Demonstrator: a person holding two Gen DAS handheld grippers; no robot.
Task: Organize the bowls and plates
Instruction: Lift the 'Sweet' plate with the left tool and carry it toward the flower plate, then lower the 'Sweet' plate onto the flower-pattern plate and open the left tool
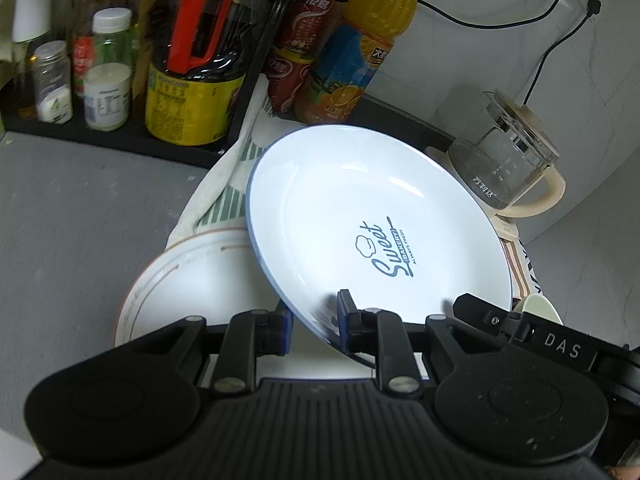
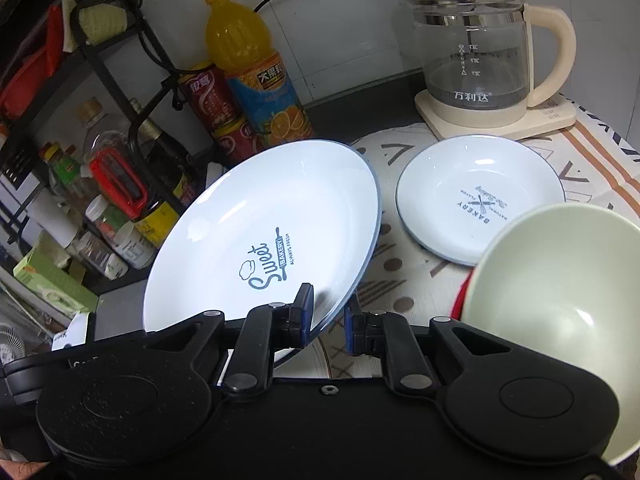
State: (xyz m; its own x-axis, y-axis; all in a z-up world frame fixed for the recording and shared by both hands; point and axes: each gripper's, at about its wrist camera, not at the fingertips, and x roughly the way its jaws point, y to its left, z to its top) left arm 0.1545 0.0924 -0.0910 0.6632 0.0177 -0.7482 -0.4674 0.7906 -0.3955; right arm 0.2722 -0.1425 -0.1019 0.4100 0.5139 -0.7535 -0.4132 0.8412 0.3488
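Between both tongs: large "Sweet Bakery" plate (image 1: 376, 216), tilted, lifted off the surface at its near edge.
Left tongs (image 1: 313, 322): closed on the near rim of the large plate, one pad above the rim and one below.
Right tongs (image 2: 329, 320): pads straddle the same plate's rim on its other side; left pad lies over the plate face, right pad appears to stand slightly off the edge. Grip looks partial.
Below left tongs: second plate with brown line trim (image 1: 184, 280), flat on the surface, directly under the raised plate's low edge.
Ahead-right of right tongs: small "Bakery" plate (image 2: 476, 200) on the patterned cloth (image 2: 404, 280).
Right of right tongs: pale green bowl (image 2: 560, 296), close to the camera, tilted; what supports it cannot be told.
Beyond the plates: glass kettle (image 2: 476, 48), orange drink bottle (image 2: 256, 72), red cans (image 2: 212, 100), black rack of condiment bottles (image 1: 128, 80).
Step (judged): large plate probably bound for the brown-trimmed plate to form a stack.
Risk 1: glazed rim pinched at one edge only; plate could pivot or slip if the right tongs let go first.
Risk 2: low edge could strike the plate underneath and chip.
Risk 3: a wide swing could clip the bottle or cans behind.
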